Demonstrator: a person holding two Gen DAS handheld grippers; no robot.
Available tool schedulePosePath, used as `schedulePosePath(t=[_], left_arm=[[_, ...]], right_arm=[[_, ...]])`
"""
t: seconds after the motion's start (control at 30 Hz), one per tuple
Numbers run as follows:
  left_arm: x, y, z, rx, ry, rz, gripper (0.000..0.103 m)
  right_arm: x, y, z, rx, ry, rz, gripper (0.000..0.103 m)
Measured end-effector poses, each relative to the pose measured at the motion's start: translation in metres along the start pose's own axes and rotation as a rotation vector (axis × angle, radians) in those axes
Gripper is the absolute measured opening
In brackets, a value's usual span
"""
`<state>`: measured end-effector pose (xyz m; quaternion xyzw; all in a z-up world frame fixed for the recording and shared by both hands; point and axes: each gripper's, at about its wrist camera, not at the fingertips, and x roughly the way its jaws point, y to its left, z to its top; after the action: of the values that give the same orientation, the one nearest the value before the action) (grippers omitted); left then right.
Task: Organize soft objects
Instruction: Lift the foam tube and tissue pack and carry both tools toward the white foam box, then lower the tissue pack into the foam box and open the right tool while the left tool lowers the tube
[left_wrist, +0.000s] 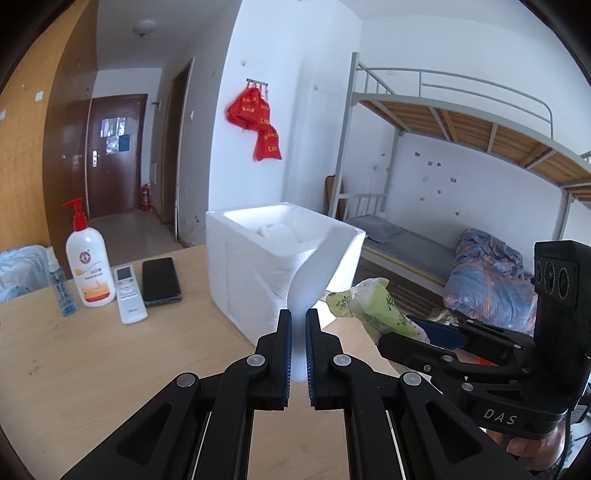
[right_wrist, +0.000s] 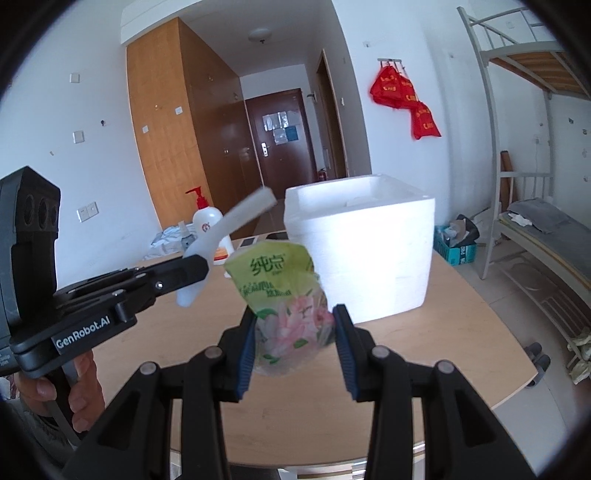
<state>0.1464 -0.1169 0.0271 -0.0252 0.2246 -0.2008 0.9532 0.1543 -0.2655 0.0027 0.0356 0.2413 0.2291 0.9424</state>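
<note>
The green tissue pack (right_wrist: 286, 295), printed with pink flowers, is clamped between the two blue-padded fingers of the right gripper (right_wrist: 295, 343) and held up in the air over the wooden tabletop (right_wrist: 443, 332), just in front of the white foam box (right_wrist: 369, 254). Its crumpled top leans toward the box's near corner. To its left, the left gripper (left_wrist: 297, 339) has its fingers pressed together on a curved white foam strip (left_wrist: 314, 273), which rises from the fingertips and twists upward in front of the box's open mouth; from the right wrist view that strip (right_wrist: 229, 236) sticks out slanting above the tabletop. The box stands upright on the tabletop, with some white pieces lying inside it. Further left on the tabletop stand a white lotion pump bottle (left_wrist: 88, 269) with a red top and a small blue spray bottle (left_wrist: 61, 284), and beside them lie a white remote control (left_wrist: 127, 293) and a black phone (left_wrist: 160, 280). Red bags (left_wrist: 258, 122) hang on the white wall behind, and a metal bunk bed (left_wrist: 461, 122) fills the right side of the room.
</note>
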Motion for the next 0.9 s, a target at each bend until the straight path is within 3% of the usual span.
schedulePosePath(t=[0.37, 0.9], left_arm=[[0.005, -0.003, 0.008, 0.006, -0.012, -0.022, 0.007], [0.013, -0.010, 0.049, 0.032, -0.044, 0.000, 0.007]], right_arm=[[-0.010, -0.008, -0.002, 0.010, -0.016, -0.033, 0.044], [-0.012, -0.010, 0.031, -0.021, -0.048, -0.046, 0.044]])
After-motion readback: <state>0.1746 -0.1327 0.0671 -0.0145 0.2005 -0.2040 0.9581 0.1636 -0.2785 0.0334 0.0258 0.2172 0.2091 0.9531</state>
